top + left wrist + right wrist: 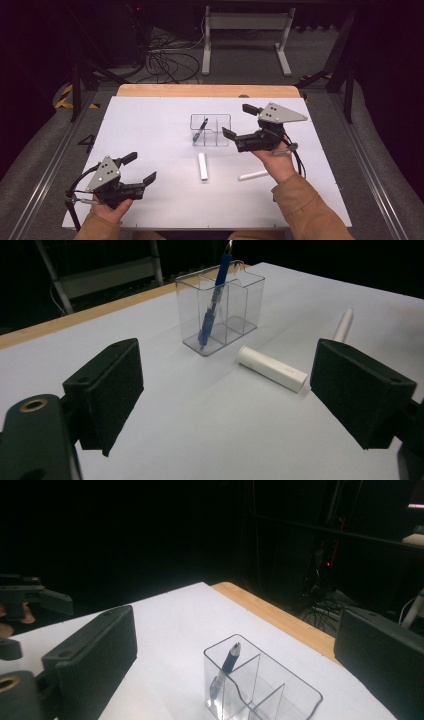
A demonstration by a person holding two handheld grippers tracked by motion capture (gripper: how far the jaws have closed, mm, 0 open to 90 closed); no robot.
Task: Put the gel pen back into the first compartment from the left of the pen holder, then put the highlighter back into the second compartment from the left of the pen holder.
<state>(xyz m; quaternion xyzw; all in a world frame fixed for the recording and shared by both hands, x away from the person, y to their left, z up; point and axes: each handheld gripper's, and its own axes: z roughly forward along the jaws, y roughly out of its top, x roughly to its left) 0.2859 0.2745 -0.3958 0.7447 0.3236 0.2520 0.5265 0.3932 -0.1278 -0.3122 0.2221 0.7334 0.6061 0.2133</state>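
Our right gripper (238, 121) hovers beside the clear organizer (210, 130) — fingers wide, empty; left gripper (138, 167) likewise open over the tabletop (150, 125).

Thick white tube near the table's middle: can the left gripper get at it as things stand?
Probably yes. The left gripper is open with nothing between its jaws, and bare table lies between it and the thick white tube. The clear organizer and the thin white stick sit off that line.
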